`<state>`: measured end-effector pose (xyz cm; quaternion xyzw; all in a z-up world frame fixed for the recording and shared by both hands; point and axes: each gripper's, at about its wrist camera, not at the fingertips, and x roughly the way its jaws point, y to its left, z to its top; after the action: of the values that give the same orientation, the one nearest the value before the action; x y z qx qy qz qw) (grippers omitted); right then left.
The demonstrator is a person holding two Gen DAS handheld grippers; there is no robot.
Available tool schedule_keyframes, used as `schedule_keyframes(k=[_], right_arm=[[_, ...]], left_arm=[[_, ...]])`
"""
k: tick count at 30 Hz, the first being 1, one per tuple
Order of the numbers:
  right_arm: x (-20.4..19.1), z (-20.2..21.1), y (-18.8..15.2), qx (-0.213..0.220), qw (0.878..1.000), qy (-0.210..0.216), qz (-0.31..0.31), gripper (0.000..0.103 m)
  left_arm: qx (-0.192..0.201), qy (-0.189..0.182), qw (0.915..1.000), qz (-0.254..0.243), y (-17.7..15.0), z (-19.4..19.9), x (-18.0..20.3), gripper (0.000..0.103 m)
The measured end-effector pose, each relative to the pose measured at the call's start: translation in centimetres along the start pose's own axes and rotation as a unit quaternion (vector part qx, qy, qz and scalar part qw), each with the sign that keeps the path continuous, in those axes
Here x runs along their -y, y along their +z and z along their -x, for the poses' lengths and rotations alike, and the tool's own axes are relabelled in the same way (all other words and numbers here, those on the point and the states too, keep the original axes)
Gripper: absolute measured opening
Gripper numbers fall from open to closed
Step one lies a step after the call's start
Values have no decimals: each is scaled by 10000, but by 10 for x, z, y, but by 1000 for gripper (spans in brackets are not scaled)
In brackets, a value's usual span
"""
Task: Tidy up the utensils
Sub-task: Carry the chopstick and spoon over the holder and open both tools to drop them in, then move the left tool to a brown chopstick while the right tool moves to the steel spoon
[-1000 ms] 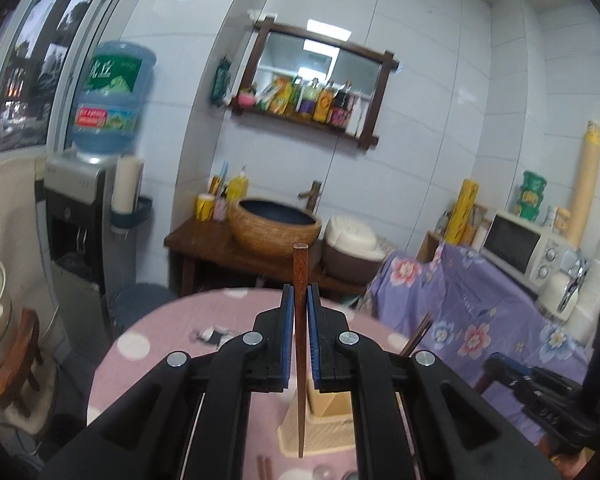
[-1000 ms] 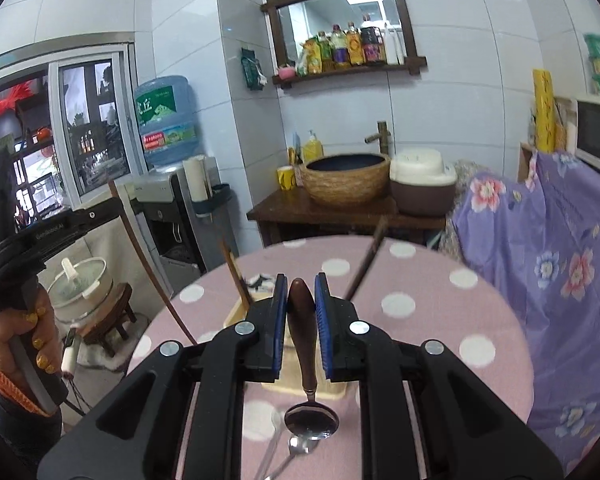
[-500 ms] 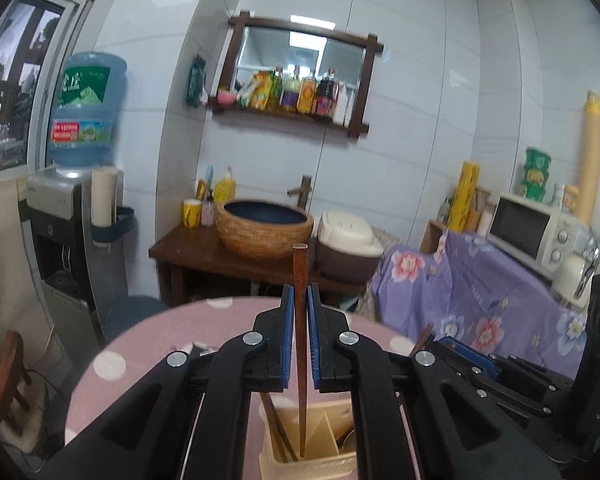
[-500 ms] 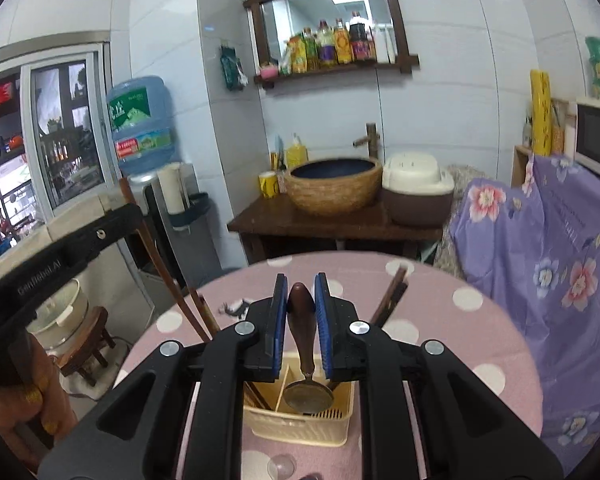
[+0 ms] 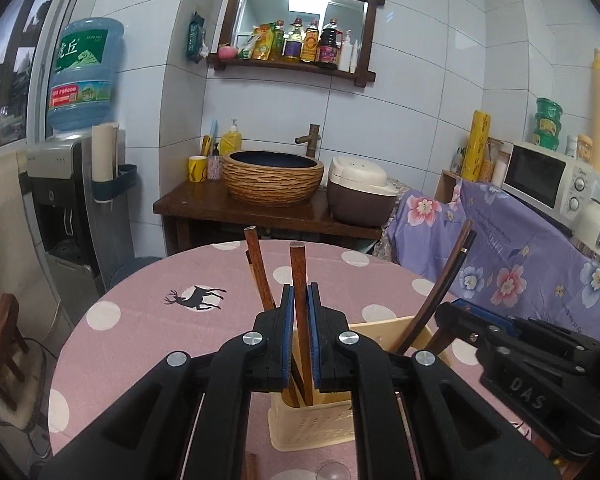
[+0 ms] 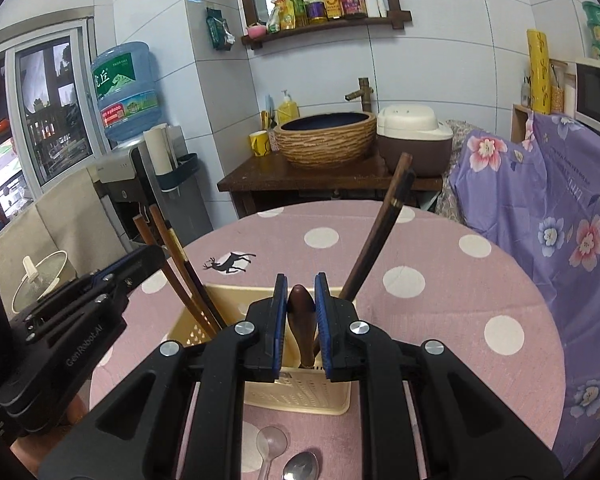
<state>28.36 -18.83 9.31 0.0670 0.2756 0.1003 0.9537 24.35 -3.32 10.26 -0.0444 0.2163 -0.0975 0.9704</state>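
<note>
Both views are evenly bright and sharp. A ceiling light reflects in the mirror (image 5: 300, 4), tiles carry soft glare, shadows are faint, and fisheye bending darkens the corners.

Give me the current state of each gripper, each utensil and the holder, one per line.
left gripper: shut on a wooden chopstick, its lower end inside the holder.
right gripper: shut on a wooden-handled spoon, bowl end down in the holder.
utensil holder: upright on the table, chopsticks leaning in it.
metal spoon: lying loose on the table.
clear plastic spoon: lying loose beside it.
</note>
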Motion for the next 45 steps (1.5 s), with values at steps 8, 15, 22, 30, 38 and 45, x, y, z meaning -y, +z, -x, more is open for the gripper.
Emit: schedule_keyframes(k=[8,15,22,30,38,45], right_arm=[[6,2,-10,91,9999,-10,-128,34],[4,31,-34,374,9979,-522,50,60],[-6,25,-101,-523,9958,-691,310,61],[-15,0,-180,-1575,9842,-767,260,61],[-25,-5,-193,-1753,9804,-847,285,61],[-29,-10,-197,-1850,9762,-1067,387,61]], left_arm=[[-136,-132,9997,-133,-2,4,1,22],[-266,40,9996,56,-32,27,-21,51],[-1023,508,9935,-35,-91,32,-51,46],[-1941,432,9800,61,-157,24,-63,37],[-2086,448,9769,88,-173,22,-64,36],[-2194,532,9742,14,-185,22,-60,36]])
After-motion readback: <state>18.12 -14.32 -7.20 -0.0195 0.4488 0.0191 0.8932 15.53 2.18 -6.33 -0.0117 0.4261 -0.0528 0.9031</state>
